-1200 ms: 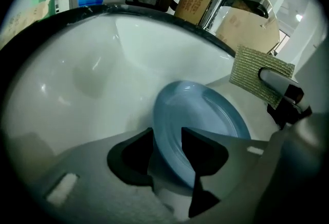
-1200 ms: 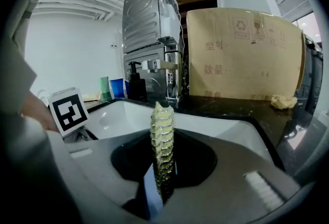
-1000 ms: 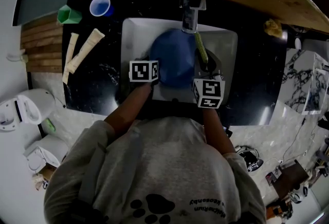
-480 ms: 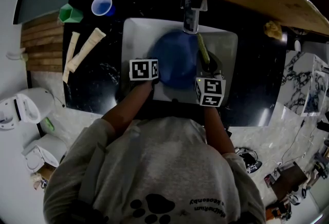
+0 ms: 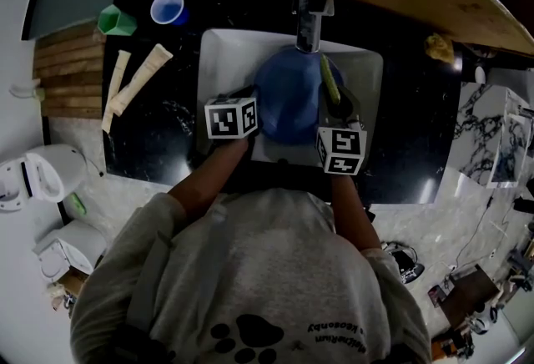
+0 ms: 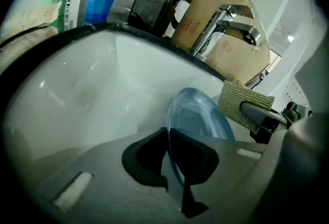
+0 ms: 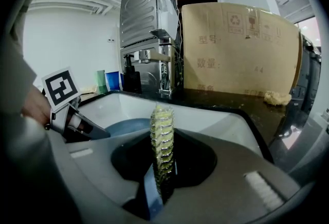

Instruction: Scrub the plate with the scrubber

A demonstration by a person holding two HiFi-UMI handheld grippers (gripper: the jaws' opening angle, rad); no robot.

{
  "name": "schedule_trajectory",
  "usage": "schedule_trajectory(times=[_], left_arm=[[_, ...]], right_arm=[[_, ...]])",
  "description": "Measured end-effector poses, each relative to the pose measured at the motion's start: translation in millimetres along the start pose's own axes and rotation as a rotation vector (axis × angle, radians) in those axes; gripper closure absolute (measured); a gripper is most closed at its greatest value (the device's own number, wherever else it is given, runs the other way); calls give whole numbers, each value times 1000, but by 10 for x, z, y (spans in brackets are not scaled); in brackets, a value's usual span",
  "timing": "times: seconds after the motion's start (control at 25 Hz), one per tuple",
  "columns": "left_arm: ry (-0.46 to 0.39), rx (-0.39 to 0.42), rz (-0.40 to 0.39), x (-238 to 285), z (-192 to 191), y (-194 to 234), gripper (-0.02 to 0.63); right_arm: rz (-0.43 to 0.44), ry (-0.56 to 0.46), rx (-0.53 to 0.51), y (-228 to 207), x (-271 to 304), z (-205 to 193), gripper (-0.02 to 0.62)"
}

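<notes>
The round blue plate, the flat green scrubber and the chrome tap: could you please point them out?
Round blue plate (image 5: 288,99): head view, middle of its face.
Flat green scrubber (image 7: 162,141): right gripper view, its near edge.
Chrome tap (image 6: 236,26): left gripper view, its spout.

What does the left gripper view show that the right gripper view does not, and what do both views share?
Only the left gripper view shows the left gripper, whose jaws have just been closing, gripping the blue plate by its rim. It also shows the broad flat face of the scrubber. Only the right gripper view shows the right gripper shut on the scrubber, seen edge-on, the left gripper's marker cube, and a yellow lump on the dark counter. Both show the plate, the scrubber, the white sink and the cardboard box.
</notes>
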State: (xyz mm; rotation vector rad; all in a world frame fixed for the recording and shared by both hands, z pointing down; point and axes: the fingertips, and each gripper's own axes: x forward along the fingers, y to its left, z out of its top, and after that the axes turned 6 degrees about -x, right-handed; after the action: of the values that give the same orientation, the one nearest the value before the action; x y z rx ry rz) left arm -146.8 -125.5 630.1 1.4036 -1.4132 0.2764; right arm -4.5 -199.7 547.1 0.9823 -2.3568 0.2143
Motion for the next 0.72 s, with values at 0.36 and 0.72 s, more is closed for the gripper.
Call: schedule_trajectory(times=[0.36, 0.72], left_arm=[[-64, 14, -84, -288, 110, -241, 592], [-96, -53, -195, -591, 139, -545, 591]], right_arm=[[-21, -71, -13, 16, -258, 281, 528], [-108, -157, -1, -157, -716, 543, 528]])
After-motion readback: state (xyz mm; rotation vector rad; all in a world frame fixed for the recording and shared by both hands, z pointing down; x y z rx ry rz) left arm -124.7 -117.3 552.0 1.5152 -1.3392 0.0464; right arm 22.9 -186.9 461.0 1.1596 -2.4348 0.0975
